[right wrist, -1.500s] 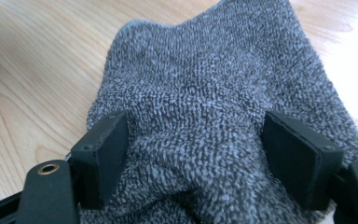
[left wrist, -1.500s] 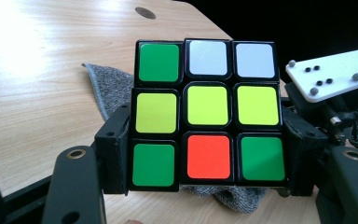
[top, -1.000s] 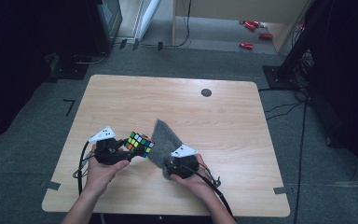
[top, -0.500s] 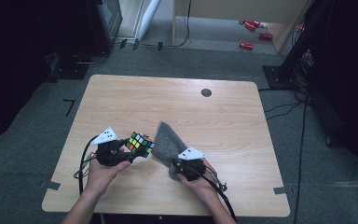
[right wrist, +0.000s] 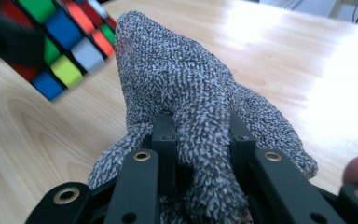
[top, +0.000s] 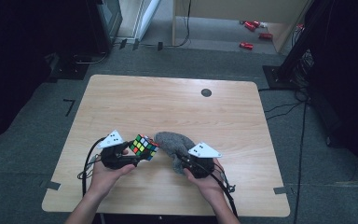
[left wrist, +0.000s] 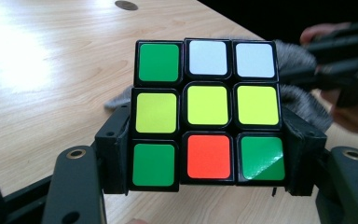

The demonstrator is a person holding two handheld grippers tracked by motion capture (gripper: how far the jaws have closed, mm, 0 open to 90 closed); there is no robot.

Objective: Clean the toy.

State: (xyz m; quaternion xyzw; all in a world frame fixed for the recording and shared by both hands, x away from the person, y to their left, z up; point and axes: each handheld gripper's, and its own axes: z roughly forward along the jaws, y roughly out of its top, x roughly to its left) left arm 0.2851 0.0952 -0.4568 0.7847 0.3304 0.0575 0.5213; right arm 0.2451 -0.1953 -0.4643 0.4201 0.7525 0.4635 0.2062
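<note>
Near table (top: 121, 102) front | left gripper (top: 137, 157) clamps puzzle cube (top: 143, 146) | right gripper (top: 181, 161) pinches grey cloth (top: 172, 142)

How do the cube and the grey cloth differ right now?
The puzzle cube is rigid, square-edged and many-coloured; the grey cloth is soft, speckled and bunched into a peak. The cube sits squarely between the left tool's jaws; the cloth is pinched by a fold in the right tool and drapes around it. Both are gripped, close together above the table.
</note>
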